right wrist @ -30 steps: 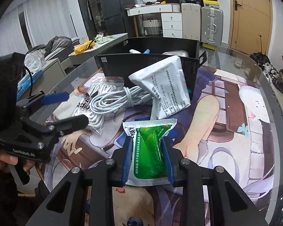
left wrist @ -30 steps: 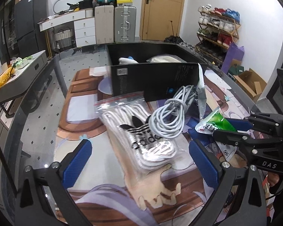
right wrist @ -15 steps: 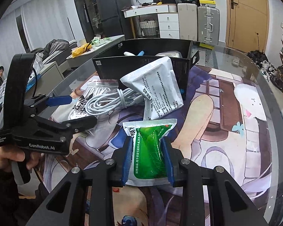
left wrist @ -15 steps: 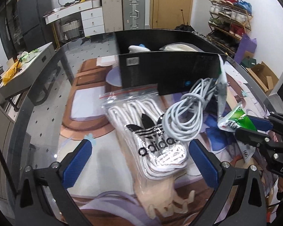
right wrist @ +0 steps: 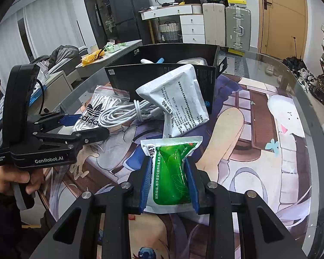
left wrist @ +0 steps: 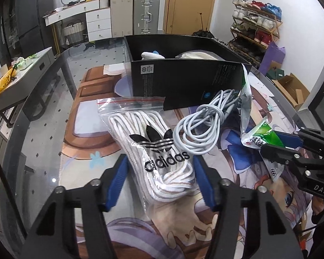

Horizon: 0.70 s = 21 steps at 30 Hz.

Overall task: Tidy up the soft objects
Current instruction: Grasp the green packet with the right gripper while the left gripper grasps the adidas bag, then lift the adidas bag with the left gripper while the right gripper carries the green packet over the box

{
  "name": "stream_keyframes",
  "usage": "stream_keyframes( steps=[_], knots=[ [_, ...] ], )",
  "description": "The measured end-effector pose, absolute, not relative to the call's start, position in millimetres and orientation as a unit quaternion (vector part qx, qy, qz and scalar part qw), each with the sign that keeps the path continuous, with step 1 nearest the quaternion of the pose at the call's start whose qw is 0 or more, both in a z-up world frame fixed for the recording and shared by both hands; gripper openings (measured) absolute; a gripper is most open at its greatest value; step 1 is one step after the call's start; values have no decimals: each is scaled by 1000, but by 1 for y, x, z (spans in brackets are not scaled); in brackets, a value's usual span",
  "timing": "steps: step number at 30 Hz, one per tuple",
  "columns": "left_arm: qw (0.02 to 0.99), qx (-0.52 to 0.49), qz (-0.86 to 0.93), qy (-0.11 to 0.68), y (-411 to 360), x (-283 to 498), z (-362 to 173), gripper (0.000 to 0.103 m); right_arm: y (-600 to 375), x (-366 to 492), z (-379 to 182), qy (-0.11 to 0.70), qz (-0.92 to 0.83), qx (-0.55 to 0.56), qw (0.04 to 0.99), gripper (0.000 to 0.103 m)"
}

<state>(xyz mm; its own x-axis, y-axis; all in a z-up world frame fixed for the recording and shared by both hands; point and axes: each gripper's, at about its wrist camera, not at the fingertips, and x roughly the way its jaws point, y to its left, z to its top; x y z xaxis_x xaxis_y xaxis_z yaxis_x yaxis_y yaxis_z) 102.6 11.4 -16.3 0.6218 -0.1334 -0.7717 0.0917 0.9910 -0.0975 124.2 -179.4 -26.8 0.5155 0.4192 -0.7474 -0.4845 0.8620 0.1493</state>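
Observation:
A clear zip bag of white laces (left wrist: 157, 146) with a black Adidas logo lies on the printed mat. My left gripper (left wrist: 159, 166) straddles its near end, its jaws closing with the bag between the blue pads; the bag does not look squeezed. From the right wrist view the left gripper (right wrist: 90, 124) sits over the lace bag (right wrist: 92, 110). My right gripper (right wrist: 169, 164) is shut on a green sachet (right wrist: 172, 179), held just above the mat. In the left wrist view that right gripper (left wrist: 270, 143) and green sachet (left wrist: 263, 133) are at the right.
A coiled white cable (left wrist: 200, 129) lies beside the lace bag. A white printed pouch (right wrist: 179, 103) leans on the black open box (left wrist: 183, 79), which holds soft items. A hand (right wrist: 8, 179) holds the left gripper. The glass table's edge (left wrist: 43, 108) curves at the left.
The left gripper's jaws have narrowed from wide open to close around the lace bag's near end. The right gripper and green sachet have not moved.

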Motion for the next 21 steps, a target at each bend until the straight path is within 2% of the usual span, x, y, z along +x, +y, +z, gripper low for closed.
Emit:
stream_keyframes(
  steps=[7, 21],
  knots=[
    [904, -35, -58, 422, 26, 92, -16, 48, -179, 125, -27, 417, 259, -38, 871, 31],
    [918, -48, -65, 388, 33, 78, -4, 46, -180, 121, -19, 405, 263, -36, 875, 31]
  ],
)
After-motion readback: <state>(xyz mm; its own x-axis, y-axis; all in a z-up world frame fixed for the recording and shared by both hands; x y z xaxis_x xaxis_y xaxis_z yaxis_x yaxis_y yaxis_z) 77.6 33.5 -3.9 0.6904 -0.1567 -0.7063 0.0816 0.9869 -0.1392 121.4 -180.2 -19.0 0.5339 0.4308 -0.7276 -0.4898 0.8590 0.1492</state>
